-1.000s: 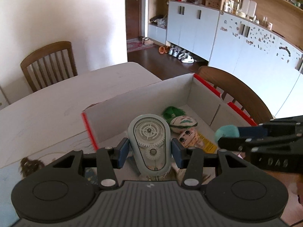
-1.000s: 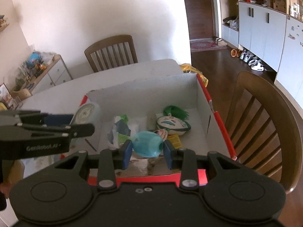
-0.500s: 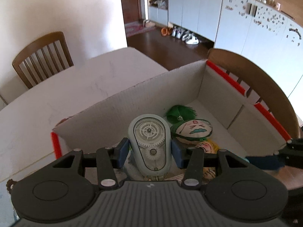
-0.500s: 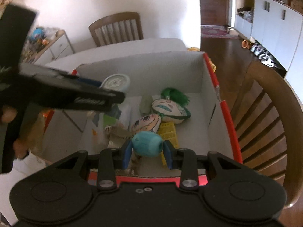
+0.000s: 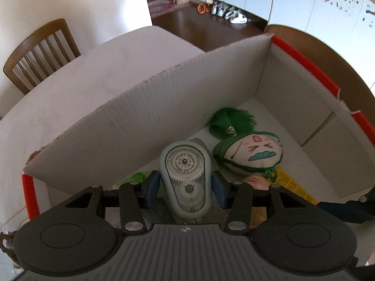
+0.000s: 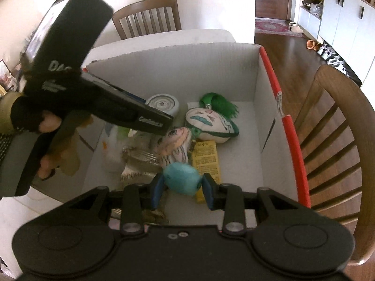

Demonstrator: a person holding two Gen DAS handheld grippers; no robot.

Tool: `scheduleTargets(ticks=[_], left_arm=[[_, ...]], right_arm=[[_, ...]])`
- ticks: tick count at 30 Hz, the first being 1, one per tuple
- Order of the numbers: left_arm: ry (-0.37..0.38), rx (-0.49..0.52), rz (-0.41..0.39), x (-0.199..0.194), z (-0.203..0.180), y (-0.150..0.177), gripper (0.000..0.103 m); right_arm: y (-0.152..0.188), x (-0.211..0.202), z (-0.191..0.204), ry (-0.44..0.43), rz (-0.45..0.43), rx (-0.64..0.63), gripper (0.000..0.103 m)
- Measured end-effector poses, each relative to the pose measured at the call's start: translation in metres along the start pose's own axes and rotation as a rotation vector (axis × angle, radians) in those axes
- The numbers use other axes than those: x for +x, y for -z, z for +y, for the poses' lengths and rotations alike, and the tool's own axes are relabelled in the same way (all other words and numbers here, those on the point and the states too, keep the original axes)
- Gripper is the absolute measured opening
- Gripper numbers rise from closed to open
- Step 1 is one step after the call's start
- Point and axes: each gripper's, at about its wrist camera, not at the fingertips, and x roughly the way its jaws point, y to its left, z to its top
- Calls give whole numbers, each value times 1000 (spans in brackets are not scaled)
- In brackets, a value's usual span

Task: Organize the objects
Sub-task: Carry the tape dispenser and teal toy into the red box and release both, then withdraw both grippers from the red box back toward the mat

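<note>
A white cardboard box (image 5: 145,114) with red edges stands on the table. My left gripper (image 5: 185,188) is shut on a pale blue gear toy (image 5: 185,175) and holds it low inside the box; it also shows in the right wrist view (image 6: 163,104). My right gripper (image 6: 181,188) is shut on a teal soft ball (image 6: 181,181) over the box's near side. In the box lie a painted face pouch with green trim (image 5: 252,152), a green tassel (image 5: 230,121), a second face pouch (image 6: 174,145) and a yellow leaflet (image 6: 206,157).
The box (image 6: 255,89) sits on a white table (image 5: 77,82). Wooden chairs stand at the far side (image 6: 147,16) and at the right (image 6: 332,140). White cabinets (image 5: 293,2) line the room. Wrappers and papers (image 6: 138,164) lie in the box's left part.
Both grippers have moved forward and down into the box with their objects. The left gripper now crosses the right wrist view, closer and lower than before.
</note>
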Motion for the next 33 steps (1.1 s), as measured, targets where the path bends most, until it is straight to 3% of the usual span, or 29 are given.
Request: scheduleTargets(ticks=[9, 13, 33], left_arm=[[-9, -31, 24, 7, 8, -1, 48], [3, -44, -14, -3, 9, 0, 54], [18, -119, -215, -98, 17, 45, 54]], right_arm=[[0, -2, -2, -15, -9, 12, 36], [0, -7, -2, -24, -21, 19, 39], [1, -58, 19, -45, -148, 0, 42]])
